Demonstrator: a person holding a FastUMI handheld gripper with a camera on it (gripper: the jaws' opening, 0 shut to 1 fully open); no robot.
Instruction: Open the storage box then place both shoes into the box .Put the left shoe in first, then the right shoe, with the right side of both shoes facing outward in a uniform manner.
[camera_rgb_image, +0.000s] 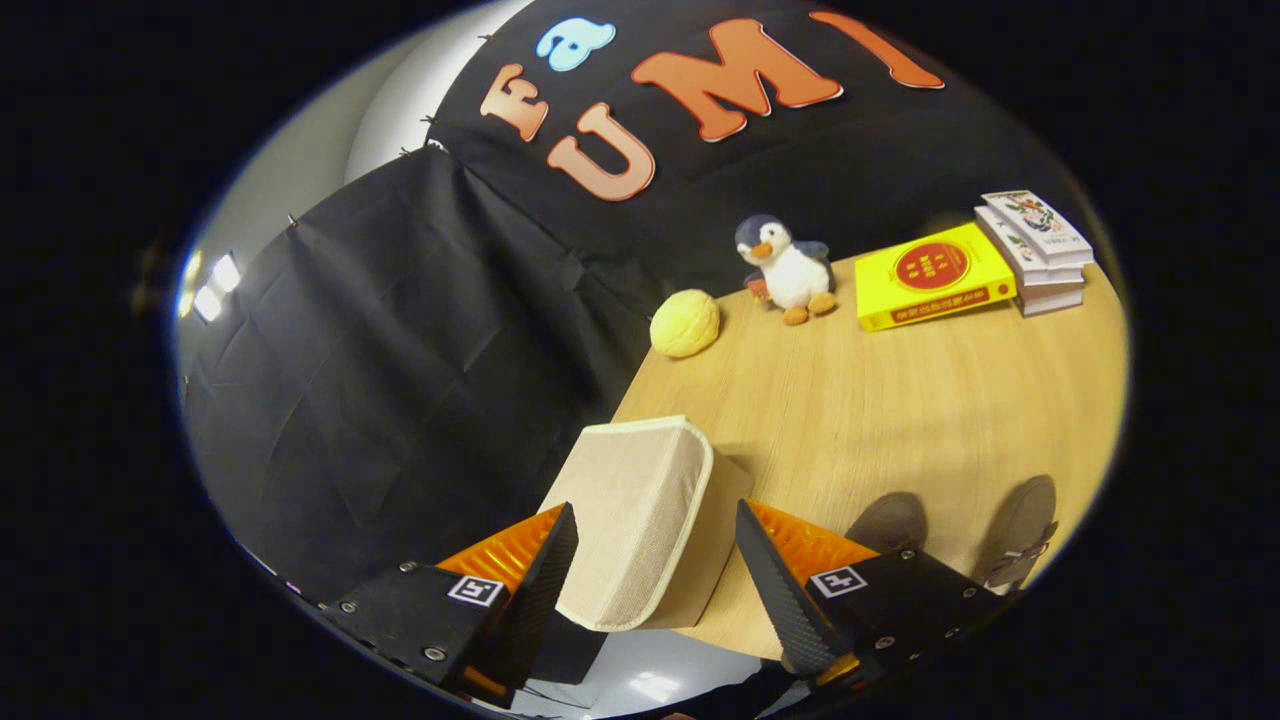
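Spread wide, tool (655, 575) fingers flank the storage box (640, 520), untouched; soft, light fabric — pinch its lid edge

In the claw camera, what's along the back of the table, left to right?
Round yellow plush ball → grey-and-white plush penguin → flat yellow book with a red circle → small stack of white books.

Black cloth wall (400, 350) behind light wooden table (900, 400)
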